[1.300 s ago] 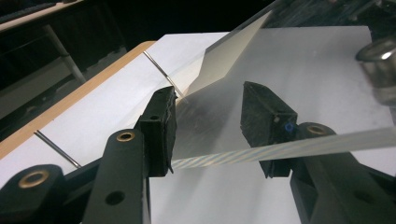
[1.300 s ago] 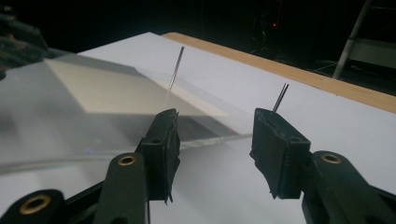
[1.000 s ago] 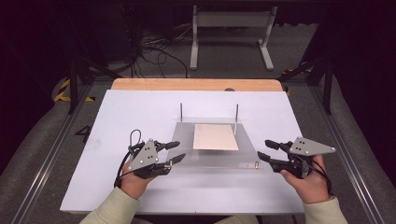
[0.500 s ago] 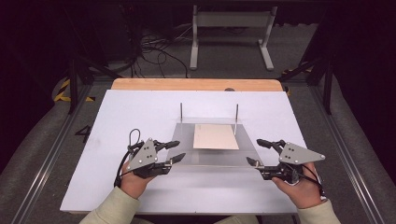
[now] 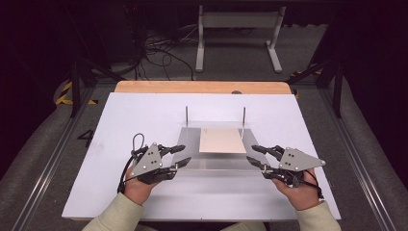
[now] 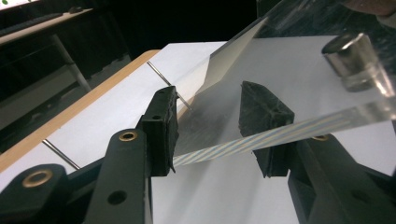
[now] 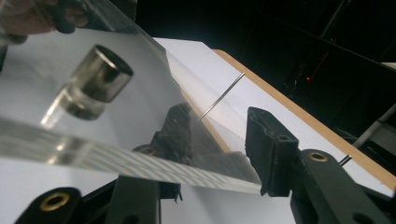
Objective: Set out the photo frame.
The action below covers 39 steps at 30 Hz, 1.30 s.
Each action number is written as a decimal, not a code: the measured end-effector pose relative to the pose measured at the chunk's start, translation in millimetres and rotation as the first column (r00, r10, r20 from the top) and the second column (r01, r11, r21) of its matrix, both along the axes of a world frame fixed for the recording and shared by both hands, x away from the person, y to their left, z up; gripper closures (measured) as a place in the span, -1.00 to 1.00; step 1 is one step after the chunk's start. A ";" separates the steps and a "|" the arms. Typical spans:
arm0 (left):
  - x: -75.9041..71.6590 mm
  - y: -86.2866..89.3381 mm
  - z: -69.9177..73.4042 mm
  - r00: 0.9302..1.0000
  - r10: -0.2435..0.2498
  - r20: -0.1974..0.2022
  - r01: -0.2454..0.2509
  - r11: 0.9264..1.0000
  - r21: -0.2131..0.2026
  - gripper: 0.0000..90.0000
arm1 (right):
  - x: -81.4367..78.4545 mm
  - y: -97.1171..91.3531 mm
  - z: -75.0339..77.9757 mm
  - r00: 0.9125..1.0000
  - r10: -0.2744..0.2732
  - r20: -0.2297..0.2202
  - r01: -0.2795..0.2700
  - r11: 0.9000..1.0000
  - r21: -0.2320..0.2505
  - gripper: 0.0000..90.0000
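Left gripper (image 5: 179, 155): I see my jaws standing apart, one on each side of the near left corner of the clear plate (image 5: 216, 161). In the left gripper view the plate's edge (image 6: 280, 135) runs across the gap and meets the inner face of both pads (image 6: 262, 112), so I cannot tell whether they press it or only flank it.

Right gripper (image 5: 255, 155): my jaws are also spread, with the plate's near right corner between them. In the right gripper view the corner (image 7: 252, 184) comes just beside the right-hand pad (image 7: 268, 140); the other pad shows through the plate, behind it.

Clear plate: it lies on the white board (image 5: 144, 115), reaching from one pair of jaws to the other, its near edge level with both.

Paper sheet (image 5: 222, 140): a tan sheet rests under the plate, ahead of both jaws and midway between them.

Metal stud (image 6: 352, 58): a short round stud sits on the plate beyond my left jaws, towards the other gripper.

Pins (image 5: 186, 116): two thin upright rods stand well ahead of the jaws, at the plate's far corners.
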<state>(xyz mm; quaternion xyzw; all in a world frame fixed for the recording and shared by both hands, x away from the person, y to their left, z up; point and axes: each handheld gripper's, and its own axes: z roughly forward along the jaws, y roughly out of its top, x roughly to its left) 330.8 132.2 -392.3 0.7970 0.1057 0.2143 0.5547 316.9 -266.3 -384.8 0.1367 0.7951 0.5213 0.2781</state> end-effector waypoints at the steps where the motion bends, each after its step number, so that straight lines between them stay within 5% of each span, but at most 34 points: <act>1: -0.2 -0.1 0.1 1.000 0.001 0.002 -0.001 1.000 0.000 0.26 | -0.3 0.2 0.0 1.000 0.000 0.004 0.000 1.000 -0.001 0.31; 10: -2.8 0.6 6.6 1.000 0.010 0.027 -0.010 1.000 -0.010 0.31 | -1.0 0.2 3.4 0.999 -0.004 0.032 0.004 1.000 0.016 0.32; 19: -8.1 2.6 27.7 0.996 0.021 0.087 -0.017 0.999 -0.045 0.37 | -5.4 0.3 21.5 0.994 -0.019 0.106 0.013 0.998 0.054 0.32; 32: -17.3 8.4 58.8 0.984 0.063 0.169 -0.046 0.993 -0.105 0.45 | -16.6 8.5 50.4 0.969 -0.066 0.240 0.050 0.996 0.075 0.35; 39: -26.6 9.1 66.8 0.978 0.082 0.190 -0.064 0.993 -0.101 0.45 | -26.0 12.2 62.7 0.970 -0.077 0.233 0.062 0.996 0.072 0.35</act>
